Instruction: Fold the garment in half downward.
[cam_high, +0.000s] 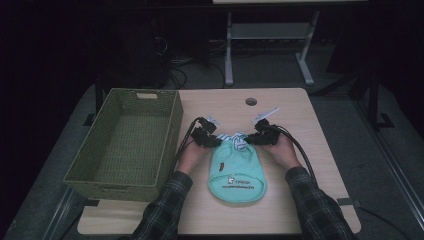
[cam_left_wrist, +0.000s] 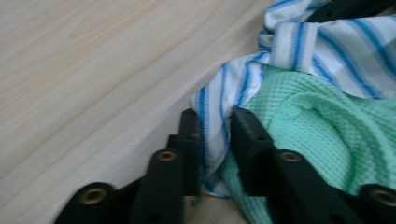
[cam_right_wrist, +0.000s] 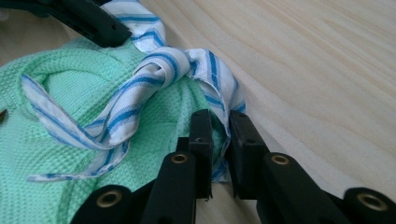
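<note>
Mint green garment (cam_high: 237, 172) flat near the desk's (cam_high: 320, 165) front edge, striped trim (cam_high: 235, 137) at its far end, left gripper (cam_left_wrist: 215, 133) clamped on that trim's left side, right gripper (cam_right_wrist: 220, 133) clamped on its right side, woven basket (cam_high: 75, 172) along the desk's left edge.

Dark plaid flannel sleeves on both forearms. Left hand-held gripper (cam_high: 214, 142) and right hand-held gripper (cam_high: 248, 140) all black, chunky jaws with brass-coloured screw inserts, thick black cables trailing back, little grey plates on top.
</note>
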